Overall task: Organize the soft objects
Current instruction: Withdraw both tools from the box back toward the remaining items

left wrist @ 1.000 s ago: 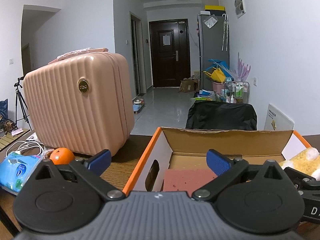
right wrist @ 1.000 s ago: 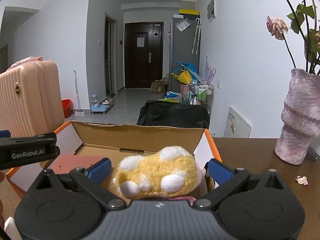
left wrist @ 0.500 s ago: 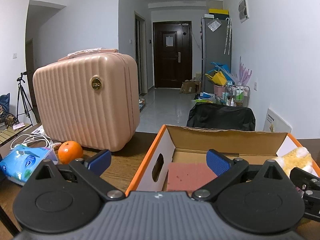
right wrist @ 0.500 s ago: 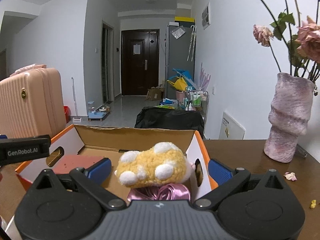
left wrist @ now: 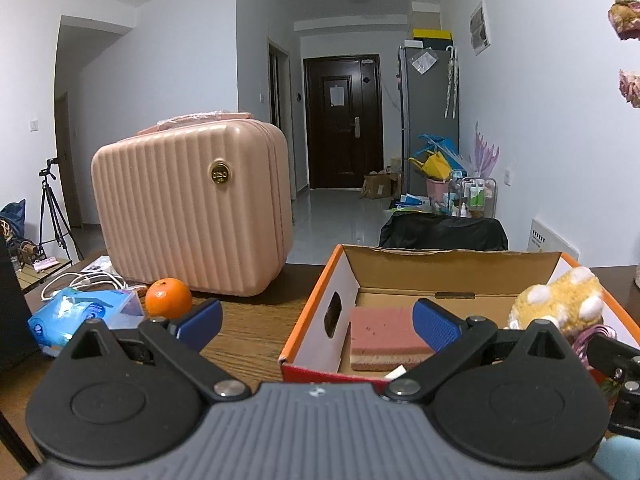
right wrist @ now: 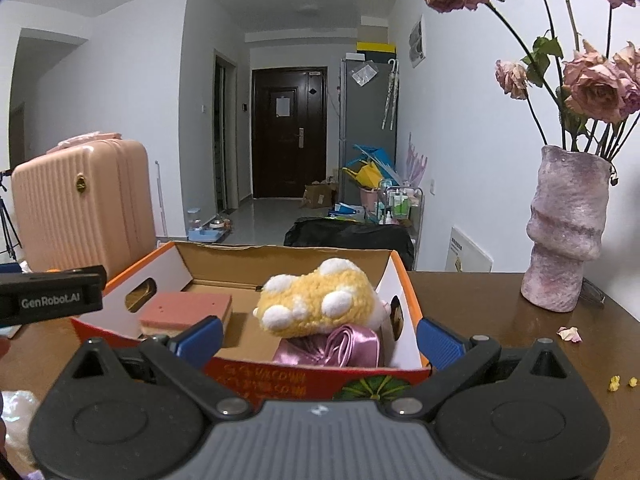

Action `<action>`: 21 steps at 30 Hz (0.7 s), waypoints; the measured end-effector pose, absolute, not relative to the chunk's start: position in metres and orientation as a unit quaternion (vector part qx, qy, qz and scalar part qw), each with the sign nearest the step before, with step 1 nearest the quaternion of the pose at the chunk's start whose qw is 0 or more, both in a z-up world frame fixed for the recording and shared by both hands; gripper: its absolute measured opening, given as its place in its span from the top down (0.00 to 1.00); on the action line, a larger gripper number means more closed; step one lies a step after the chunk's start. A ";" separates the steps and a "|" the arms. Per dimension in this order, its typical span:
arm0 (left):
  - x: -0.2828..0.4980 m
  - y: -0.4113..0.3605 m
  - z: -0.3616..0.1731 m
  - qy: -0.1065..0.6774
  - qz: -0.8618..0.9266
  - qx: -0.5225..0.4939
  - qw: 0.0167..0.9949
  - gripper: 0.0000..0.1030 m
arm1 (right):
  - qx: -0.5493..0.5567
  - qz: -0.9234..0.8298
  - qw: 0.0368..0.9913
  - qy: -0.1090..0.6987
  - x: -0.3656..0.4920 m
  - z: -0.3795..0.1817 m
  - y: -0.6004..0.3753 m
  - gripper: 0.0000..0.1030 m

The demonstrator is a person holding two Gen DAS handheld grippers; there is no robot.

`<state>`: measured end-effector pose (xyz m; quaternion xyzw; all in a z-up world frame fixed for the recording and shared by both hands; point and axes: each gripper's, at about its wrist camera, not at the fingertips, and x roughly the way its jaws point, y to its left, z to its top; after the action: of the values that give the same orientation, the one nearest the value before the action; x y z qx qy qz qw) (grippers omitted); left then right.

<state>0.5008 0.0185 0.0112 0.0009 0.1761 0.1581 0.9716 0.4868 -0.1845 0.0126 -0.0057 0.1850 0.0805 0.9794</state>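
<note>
From the left wrist, the left gripper (left wrist: pixel 316 320) is seen spread wide and empty, held at the near left corner of the cardboard box (left wrist: pixel 320 292). A pink sponge (left wrist: pixel 386 336) lies inside the box at its left.

From the right wrist, the right gripper (right wrist: pixel 318 338) is likewise spread wide and empty, before the box (right wrist: pixel 404 288). A yellow plush toy (right wrist: pixel 316 300) rests on a pink satin scrunchie (right wrist: pixel 332 346) at the box's right end.

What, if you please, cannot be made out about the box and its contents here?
- Pink satin fabric: lower part hidden by the cardboard box's front wall, right wrist view.
- Red print on that wall: blurred, partly behind the right claw.
- Pink sponge block: right end covered by the left claw's blue pad.
</note>
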 end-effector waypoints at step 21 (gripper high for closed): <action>0.418 0.029 0.005 0.177 0.133 0.009 0.975 0.00 | -0.023 0.109 0.976 0.188 0.400 -0.003 -0.183 0.00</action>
<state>0.4176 0.0291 0.0048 0.0092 0.1770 0.1328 0.9752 0.4000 -0.1835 -0.0033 -0.0230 0.1878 0.1092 0.9759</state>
